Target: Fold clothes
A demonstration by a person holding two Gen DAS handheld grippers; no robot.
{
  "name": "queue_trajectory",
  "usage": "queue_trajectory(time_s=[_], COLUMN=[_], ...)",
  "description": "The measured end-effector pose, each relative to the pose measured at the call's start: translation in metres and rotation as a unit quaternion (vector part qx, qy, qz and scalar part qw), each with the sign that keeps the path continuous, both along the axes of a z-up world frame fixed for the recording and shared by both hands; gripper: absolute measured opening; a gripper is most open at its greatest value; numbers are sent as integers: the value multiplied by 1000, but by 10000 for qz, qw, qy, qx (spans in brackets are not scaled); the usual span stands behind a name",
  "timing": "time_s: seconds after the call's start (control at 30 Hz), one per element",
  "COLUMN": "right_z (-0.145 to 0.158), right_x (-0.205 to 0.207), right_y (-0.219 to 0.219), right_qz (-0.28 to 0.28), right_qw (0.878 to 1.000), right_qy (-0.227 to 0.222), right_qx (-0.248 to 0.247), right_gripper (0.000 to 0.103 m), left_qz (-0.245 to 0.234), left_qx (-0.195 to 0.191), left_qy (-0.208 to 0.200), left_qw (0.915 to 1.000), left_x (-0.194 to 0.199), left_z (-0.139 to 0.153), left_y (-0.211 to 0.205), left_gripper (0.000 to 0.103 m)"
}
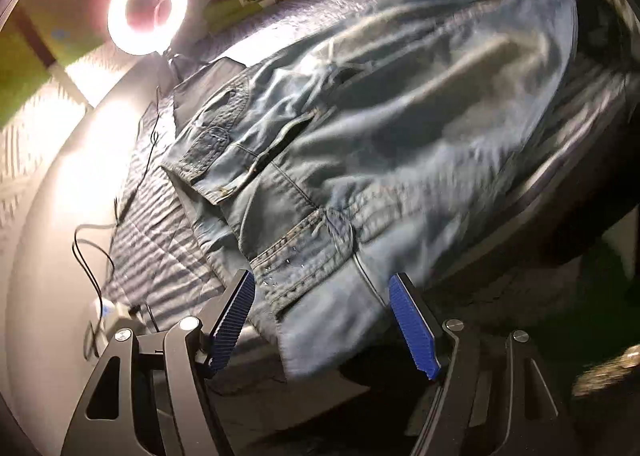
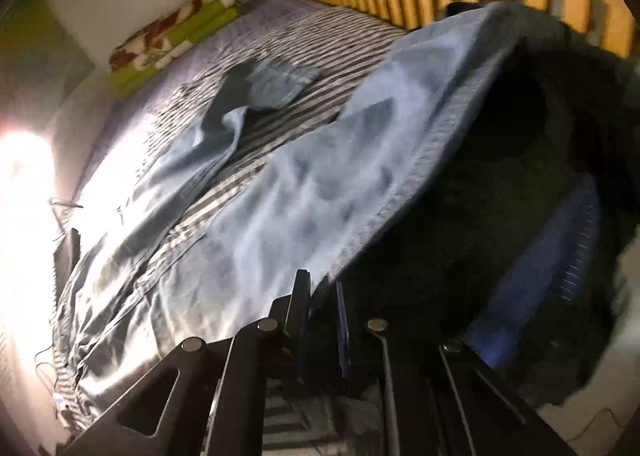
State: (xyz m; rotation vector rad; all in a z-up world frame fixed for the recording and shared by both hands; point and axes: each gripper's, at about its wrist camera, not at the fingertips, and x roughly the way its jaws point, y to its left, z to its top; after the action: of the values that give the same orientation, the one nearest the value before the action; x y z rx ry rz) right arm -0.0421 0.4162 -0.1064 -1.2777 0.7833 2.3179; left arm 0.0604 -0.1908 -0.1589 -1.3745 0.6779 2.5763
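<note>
Denim jeans (image 1: pixel 360 143) lie across the striped bedsheet (image 1: pixel 160 232), left gripper (image 1: pixel 324 324) spread wide with nothing clamped, right gripper (image 2: pixel 322 320) pinched on the jeans' hem at six o'clock.

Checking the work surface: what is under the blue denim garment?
A striped bedsheet lies under the denim garment, showing beside it and between its spread parts. What the sheet covers, and anything beneath the garment's middle, cannot be seen.
</note>
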Motion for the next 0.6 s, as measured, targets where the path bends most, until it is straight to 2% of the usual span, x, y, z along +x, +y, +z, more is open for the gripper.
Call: queue_trajectory(time_s=[0.13,0.23,0.27,0.3,0.4,0.5,0.6], right_z=[41,73,79,82,80,60,24], right_x=[30,26,16,3,-57,-133,-203], right_y=[1,6,8,13,27,47,73], right_qz=[-278,-163,-58,8,173,154,-69], right_qw=[9976,9941,9937,9930,9913,9934,9957], right_qy=[457,909,1036,1155,1302,1118,810], right_qx=[446,566,426,238,-22,-203,-444], right_gripper=[13,25,35,39,39,39,39], left_qz=[220,226,197,180,220,157,98], left_qx=[610,846,913,1006,1315,1461,1430], left_qy=[112,210,215,212,12,-196,-555], left_qw=[9978,9959,9954,9945,9911,9890,9881], left_x=[-10,-40,-53,-67,-112,-142,-164], left_z=[39,56,57,57,40,18,-14], left_y=[-6,9,17,26,62,90,112], left_gripper=[74,74,74,74,74,74,74])
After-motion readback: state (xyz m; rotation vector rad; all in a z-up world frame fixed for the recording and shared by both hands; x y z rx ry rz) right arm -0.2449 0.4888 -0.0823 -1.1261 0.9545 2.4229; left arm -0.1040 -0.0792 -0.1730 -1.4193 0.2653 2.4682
